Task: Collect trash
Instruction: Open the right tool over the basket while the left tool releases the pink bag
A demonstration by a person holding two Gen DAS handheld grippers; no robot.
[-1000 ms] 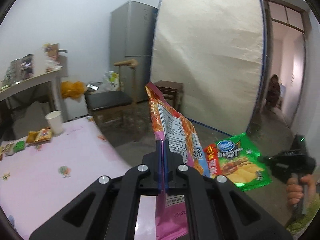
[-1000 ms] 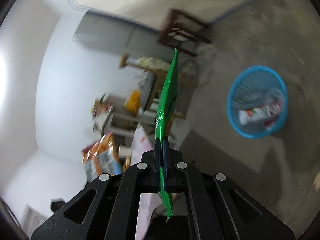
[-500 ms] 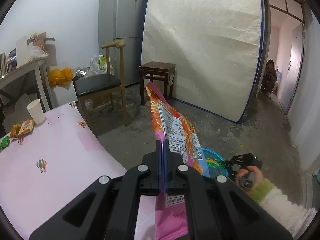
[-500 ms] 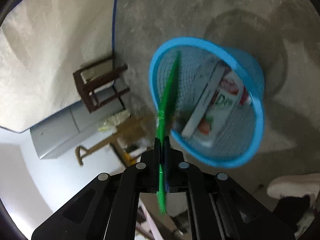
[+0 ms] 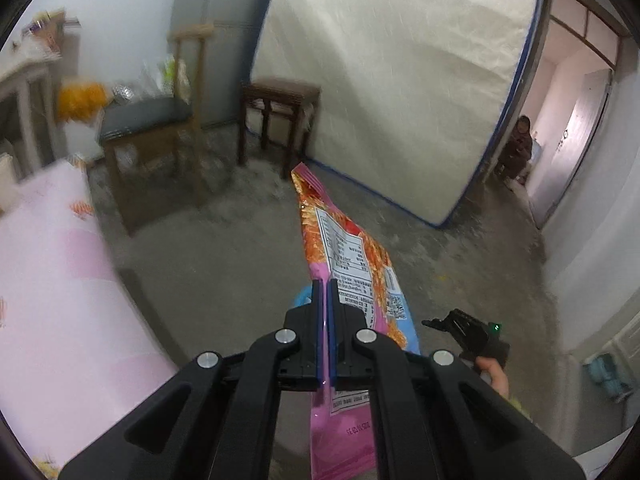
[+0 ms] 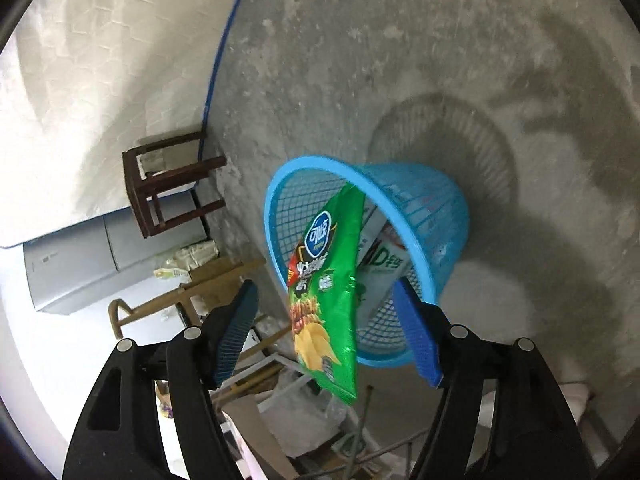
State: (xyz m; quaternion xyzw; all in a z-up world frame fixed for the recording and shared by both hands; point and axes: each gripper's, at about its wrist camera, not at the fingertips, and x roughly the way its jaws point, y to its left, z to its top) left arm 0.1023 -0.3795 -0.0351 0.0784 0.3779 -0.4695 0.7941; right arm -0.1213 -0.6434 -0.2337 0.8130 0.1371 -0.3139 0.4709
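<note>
Right wrist | right tool (image 6: 326, 330) angled down, opening, green bag (image 6: 326, 292) loose | left tool (image 5: 324, 336) pinching orange bag (image 5: 344, 248)

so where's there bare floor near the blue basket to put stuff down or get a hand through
Bare concrete lies between the blue basket, the mattress edge and the stool. More runs from the pink table toward the mattress. It is crowded at the basket mouth, where the green chip bag hangs.
</note>
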